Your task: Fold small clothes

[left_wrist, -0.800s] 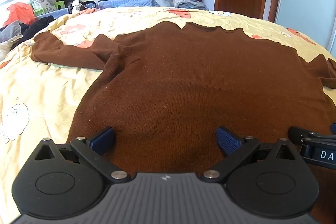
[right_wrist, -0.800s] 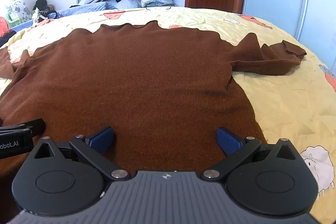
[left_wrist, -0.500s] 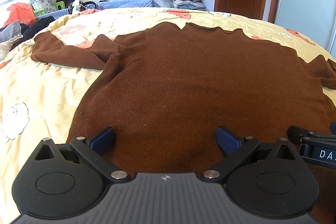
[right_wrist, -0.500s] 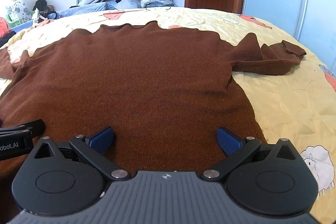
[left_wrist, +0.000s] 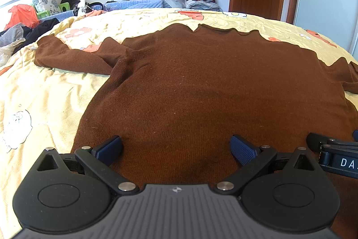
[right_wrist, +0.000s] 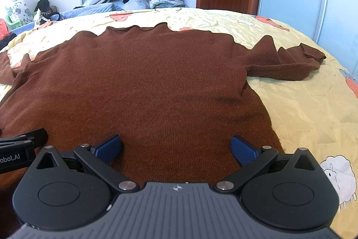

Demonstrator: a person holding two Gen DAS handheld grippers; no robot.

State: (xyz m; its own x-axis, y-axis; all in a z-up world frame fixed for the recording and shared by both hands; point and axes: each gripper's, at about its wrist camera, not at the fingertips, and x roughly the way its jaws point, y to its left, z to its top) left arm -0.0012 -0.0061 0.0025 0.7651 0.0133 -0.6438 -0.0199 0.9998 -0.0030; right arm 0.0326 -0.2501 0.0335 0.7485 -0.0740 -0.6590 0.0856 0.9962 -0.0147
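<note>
Brown sweater [left_wrist: 201, 82] lies flat on the bed [left_wrist: 44, 93], collar at the far end, hem nearest both grippers, sleeves out to either side. Left gripper [left_wrist: 175, 147] and right gripper [right_wrist: 175, 147] hover side by side over the hem, jaws wide apart, holding nothing; left sleeve [left_wrist: 73, 57] lies nearer the left, right sleeve [right_wrist: 288, 64] nearer the right. Legible writing: "DA" and "obot.AI", partial, on the gripper bodies.
</note>
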